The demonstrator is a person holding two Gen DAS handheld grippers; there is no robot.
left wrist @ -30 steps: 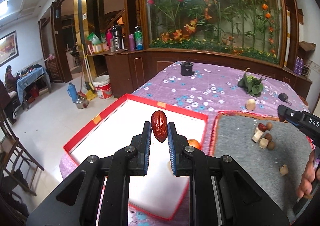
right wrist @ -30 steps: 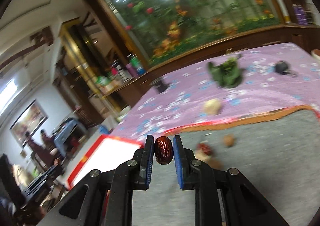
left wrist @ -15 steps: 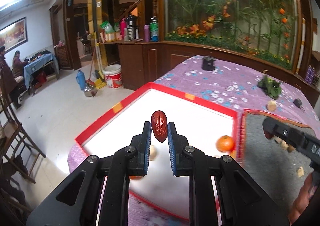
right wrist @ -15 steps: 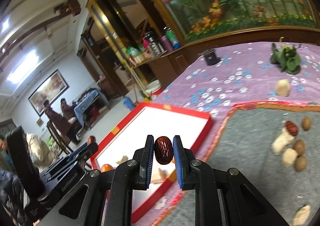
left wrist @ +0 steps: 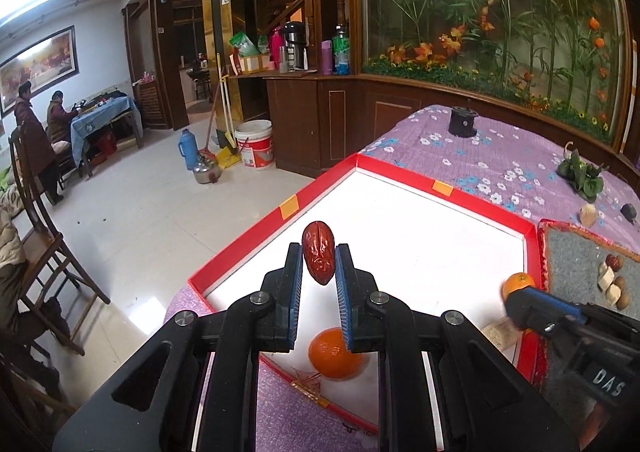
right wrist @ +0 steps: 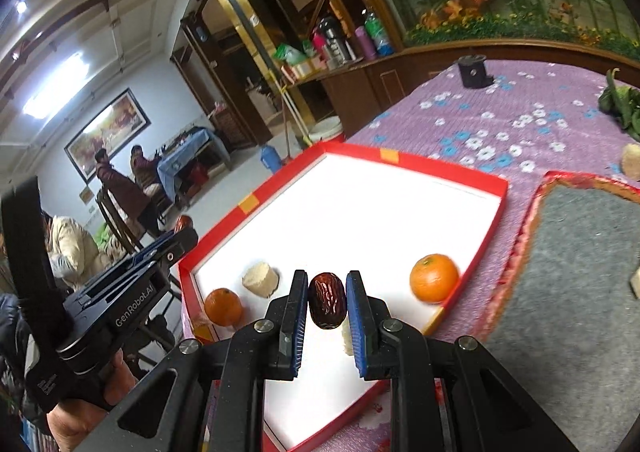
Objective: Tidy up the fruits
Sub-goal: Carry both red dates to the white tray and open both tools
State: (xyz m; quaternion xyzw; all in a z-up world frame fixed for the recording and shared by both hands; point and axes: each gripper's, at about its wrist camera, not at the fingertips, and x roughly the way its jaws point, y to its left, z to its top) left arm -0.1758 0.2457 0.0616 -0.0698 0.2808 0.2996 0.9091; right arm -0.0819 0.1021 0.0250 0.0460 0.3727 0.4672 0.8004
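Observation:
My left gripper [left wrist: 318,252] is shut on a red date [left wrist: 319,257], held upright above the near left part of the red-rimmed white tray [left wrist: 400,172]. A darker date [right wrist: 327,306] is clamped in my right gripper [right wrist: 327,302], which hangs over the tray's [right wrist: 416,164] near edge. In the tray lie two oranges [right wrist: 434,278] [right wrist: 223,307] and a pale chunk [right wrist: 261,279]. One orange [left wrist: 338,353] shows under the left fingers, another orange [left wrist: 519,284] by the right rim. The left gripper [right wrist: 176,232] appears at left in the right wrist view.
A grey mat [left wrist: 580,252] right of the tray carries a date, pale chunks and nuts [left wrist: 612,280]. On the purple flowered tablecloth [left wrist: 480,148] stand a black cup [left wrist: 463,122], a green vegetable [left wrist: 582,172] and a pale lump [left wrist: 588,215]. Chairs and people are at far left, beyond the table edge.
Both grippers moved left from the grey mat toward the tray, each still clamped on its date. The right one swung from over the mat to over the tray's near edge.

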